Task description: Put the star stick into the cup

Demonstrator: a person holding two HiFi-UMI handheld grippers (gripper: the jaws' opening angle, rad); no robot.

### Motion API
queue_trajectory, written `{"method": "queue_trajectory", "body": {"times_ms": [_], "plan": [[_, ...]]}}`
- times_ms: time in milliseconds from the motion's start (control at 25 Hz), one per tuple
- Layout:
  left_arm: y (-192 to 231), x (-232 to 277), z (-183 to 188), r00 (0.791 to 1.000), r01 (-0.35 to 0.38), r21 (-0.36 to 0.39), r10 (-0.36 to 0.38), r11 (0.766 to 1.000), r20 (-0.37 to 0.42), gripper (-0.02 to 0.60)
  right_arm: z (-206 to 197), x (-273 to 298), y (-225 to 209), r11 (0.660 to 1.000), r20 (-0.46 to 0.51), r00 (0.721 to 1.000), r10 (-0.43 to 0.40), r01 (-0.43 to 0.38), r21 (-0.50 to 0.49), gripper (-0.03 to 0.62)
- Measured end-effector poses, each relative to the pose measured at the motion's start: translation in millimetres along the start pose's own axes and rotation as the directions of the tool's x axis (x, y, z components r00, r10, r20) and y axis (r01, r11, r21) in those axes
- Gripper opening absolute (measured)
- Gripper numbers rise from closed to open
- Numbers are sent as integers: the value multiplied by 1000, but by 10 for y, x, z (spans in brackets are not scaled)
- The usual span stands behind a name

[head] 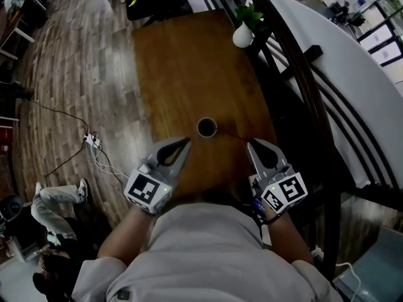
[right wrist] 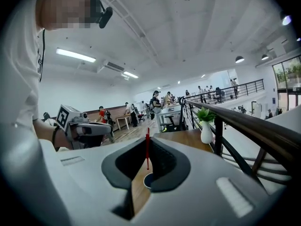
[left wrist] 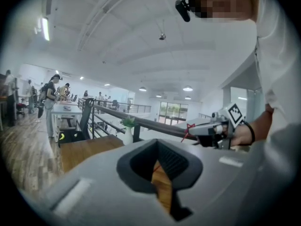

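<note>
A small dark cup (head: 206, 128) stands on the wooden table (head: 189, 61), just beyond both grippers. My right gripper (head: 254, 145) is shut on the star stick (right wrist: 147, 147), a thin red stick that stands upright between its jaws in the right gripper view, with the cup (right wrist: 148, 180) right behind its lower end. In the left gripper view the red star (left wrist: 189, 130) shows at the tip of the right gripper (left wrist: 200, 131). My left gripper (head: 183, 143) hovers left of the cup with its jaws together and nothing in them.
A white vase with a green plant (head: 243, 35) sits at the table's far right corner. A dark railing (head: 296, 61) runs along the right side. A black chair (head: 157, 2) stands at the far end. Cables (head: 93, 141) and a seated person (head: 56, 200) are on the floor at left.
</note>
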State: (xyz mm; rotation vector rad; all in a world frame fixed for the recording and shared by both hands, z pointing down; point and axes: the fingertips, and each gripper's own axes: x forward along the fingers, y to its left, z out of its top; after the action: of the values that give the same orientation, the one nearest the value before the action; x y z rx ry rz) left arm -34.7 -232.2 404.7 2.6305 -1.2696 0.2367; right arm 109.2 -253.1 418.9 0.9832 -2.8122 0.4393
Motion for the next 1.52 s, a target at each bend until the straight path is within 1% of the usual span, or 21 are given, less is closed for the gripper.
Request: {"method": "queue_trajectory", "body": {"times_ms": [200,400,600,760,880,1040,1120,1240,1360,1520], "plan": [[86,6,-174,999,-26,-54,24,998,-29,3,-153,184,-16,999,-62,998,34,-36,-36,25],[71,66,-385,998,-33,-88,27,996,-65,3,-308,311,-84,998,-96,993,62,-61,8,25],[91,149,-605,994,-41,-127,28,991,-106,3,-420,447,-132,996,-132,987,89,-89,8,25],[40,184,-806,989,-41,-182,14,982,-148,3,-594,510,-99,994,-168,980,110,-108,23,25],[73,212,-942,986,-40,-178,10,983,-167,3,-647,634,-129,993,-174,977,122,-121,15,25],[165,201,-1023,983,-84,-150,57,985,-177,3,-784,750,-149,990,-200,969,142,-139,31,25],[195,219,-1072,981,-102,-165,72,981,-178,3,-850,757,-179,989,-210,967,147,-143,36,25],[209,225,-1150,980,-104,-193,68,976,-187,3,-932,764,-165,989,-224,963,150,-146,35,25],[225,189,-1238,978,-105,-206,62,973,-201,3,-1018,804,-125,989,-241,959,148,-143,38,25],[218,204,-1277,978,-104,-210,62,972,-198,3,-1093,883,-120,989,-269,951,150,-145,41,25]]}}
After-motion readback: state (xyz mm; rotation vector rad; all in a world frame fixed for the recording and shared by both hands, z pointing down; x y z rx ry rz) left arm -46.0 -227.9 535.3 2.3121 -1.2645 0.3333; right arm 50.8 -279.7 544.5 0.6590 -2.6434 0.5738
